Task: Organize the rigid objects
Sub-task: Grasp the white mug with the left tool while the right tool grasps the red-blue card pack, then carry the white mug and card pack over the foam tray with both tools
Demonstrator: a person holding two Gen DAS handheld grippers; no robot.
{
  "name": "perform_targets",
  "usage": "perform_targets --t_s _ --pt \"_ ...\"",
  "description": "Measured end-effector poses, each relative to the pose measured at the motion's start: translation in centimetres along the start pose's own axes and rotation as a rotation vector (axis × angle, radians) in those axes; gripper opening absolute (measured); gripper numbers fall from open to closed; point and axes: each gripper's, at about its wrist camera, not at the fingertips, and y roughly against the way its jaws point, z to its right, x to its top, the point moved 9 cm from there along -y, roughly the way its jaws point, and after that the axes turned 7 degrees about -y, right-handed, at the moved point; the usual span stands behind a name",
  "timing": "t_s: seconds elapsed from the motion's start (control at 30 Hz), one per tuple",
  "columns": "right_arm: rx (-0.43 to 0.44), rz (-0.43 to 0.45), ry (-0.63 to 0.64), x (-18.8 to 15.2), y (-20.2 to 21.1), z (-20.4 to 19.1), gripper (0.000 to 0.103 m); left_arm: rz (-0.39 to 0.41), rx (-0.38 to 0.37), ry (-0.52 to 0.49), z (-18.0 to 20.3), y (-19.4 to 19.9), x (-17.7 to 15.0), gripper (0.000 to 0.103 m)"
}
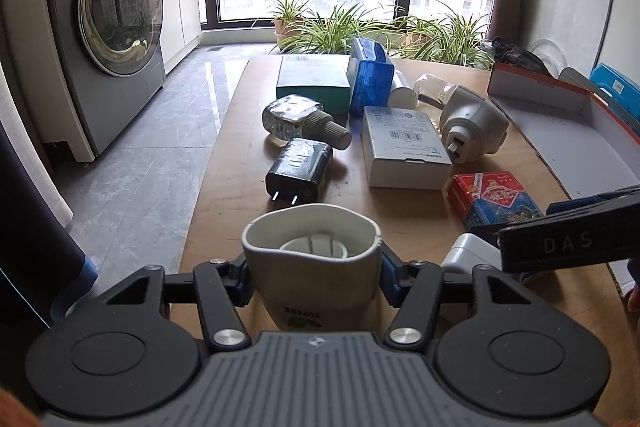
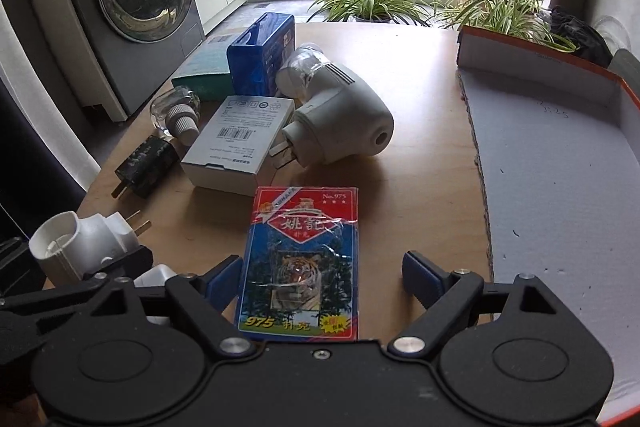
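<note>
The left gripper (image 1: 312,273) has its two blue pads pressed against the sides of one white plug-in vaporizer (image 1: 310,251), whose open round mouth faces away from the camera; in the right wrist view the same piece (image 2: 76,247) shows two metal prongs sticking out toward the table's middle. The right gripper (image 2: 322,285) stands wide, its pads either side of one red-and-blue pack of playing cards (image 2: 304,263) lying flat on the wooden table (image 2: 424,131), neither pad touching it. Just beyond the pack lie one grey-white carton with a barcode label (image 2: 238,143) and one larger white plug-in vaporizer (image 2: 344,123) on its side, touching each other. Left of the carton are one black charger (image 2: 146,163) with two prongs and one clear refill bottle (image 2: 178,111) with a ribbed cap. Farther back stand one blue box (image 2: 262,55) and one flat teal box (image 2: 204,71), with a clear-wrapped item (image 2: 306,61) beside the blue one. One small white adapter (image 1: 468,253) sits close to the left gripper. To the right lies one open, shallow cardboard box with an orange rim (image 2: 560,163). One washing machine (image 1: 108,15) and several potted plants (image 1: 340,31), too overlapped to count, stand behind.
</note>
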Motion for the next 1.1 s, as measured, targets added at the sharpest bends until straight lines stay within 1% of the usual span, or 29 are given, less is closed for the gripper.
perform_targets --t_s 0.03,0.07,0.13,0.2,0.27,0.37,0.47,0.67,0.87,1.0,1.1 --pt "0.0 0.012 0.012 0.0 0.1 -0.1 0.09 0.004 0.004 0.0 0.0 0.0 0.0 0.059" --pt "0.001 0.025 0.027 0.0 0.3 -0.2 0.071 0.007 0.007 0.0 0.0 0.0 0.0 0.059" --pt "-0.034 0.034 0.051 0.1 0.6 0.1 0.071 0.016 0.009 0.003 0.1 0.0 0.1 0.058" --pt "-0.002 0.033 0.024 0.1 0.9 0.4 0.071 0.032 0.014 0.003 0.2 0.3 0.3 0.058" --pt "0.006 0.036 -0.005 0.1 1.4 0.9 0.071 0.048 0.022 0.002 0.2 0.7 0.6 0.058" --pt "0.021 0.059 -0.019 0.2 2.8 1.2 0.071 0.06 0.02 0.015 0.2 1.4 0.9 0.058" --pt "0.049 0.079 -0.037 0.3 4.4 1.5 0.071 0.07 0.035 0.019 0.4 2.2 1.6 0.058" --pt "0.064 0.114 -0.065 1.3 7.2 2.7 0.071 0.084 0.036 0.046 1.5 4.0 3.1 0.058" --pt "0.047 0.138 -0.099 2.5 9.6 5.4 0.071 0.098 0.008 0.061 4.0 5.0 5.2 0.058" --pt "0.01 0.151 -0.114 3.2 10.6 8.0 0.071 0.101 -0.009 0.051 6.2 4.9 6.6 0.058" --pt "-0.013 0.164 -0.12 3.7 11.1 10.1 0.071 0.099 -0.041 0.051 8.1 4.3 7.6 0.058"
